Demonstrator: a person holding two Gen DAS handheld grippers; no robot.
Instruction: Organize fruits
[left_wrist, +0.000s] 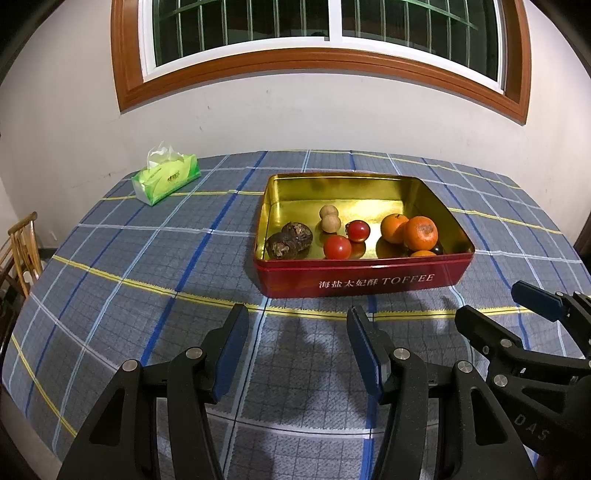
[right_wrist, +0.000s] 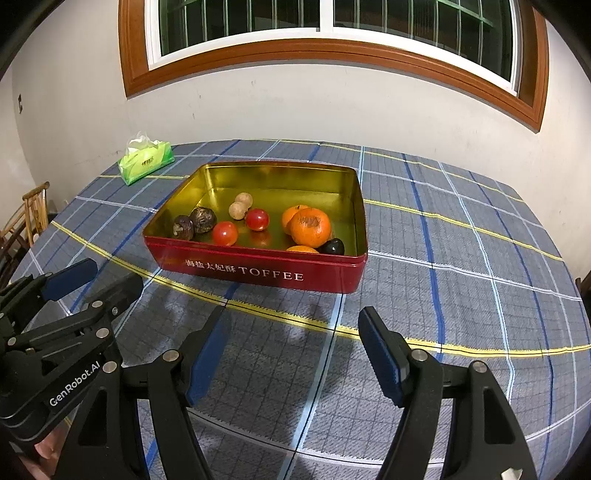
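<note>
tin: red toffee tin (right_wrist: 266, 271) sits mid-table on the plaid cloth (right_wrist: 461, 295); long axis runs left-right, lettered side faces you.
fruit: all lies in the tin, sorted by kind: dark wrinkled pair (right_wrist: 194, 223) left, pale round pair (right_wrist: 240, 206), two cherry tomatoes (right_wrist: 242, 226), oranges (right_wrist: 308, 227) right (a dark fruit (right_wrist: 332, 246) beside them).
left gripper (left_wrist: 297, 343): jaws wide, empty.
right gripper (right_wrist: 291, 343): jaws wide, empty.
stage: sorted already, or about to be regrouped; you cannot tell.
tip: if you pick, come straight down, grip lightly; round fruit rolls.

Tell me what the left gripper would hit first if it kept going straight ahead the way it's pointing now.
Probably the near red wall of the toffee tin. The left gripper, fingers open and empty, points at it over bare tablecloth; if it travels higher than it looks, it could clear the rim.
</note>
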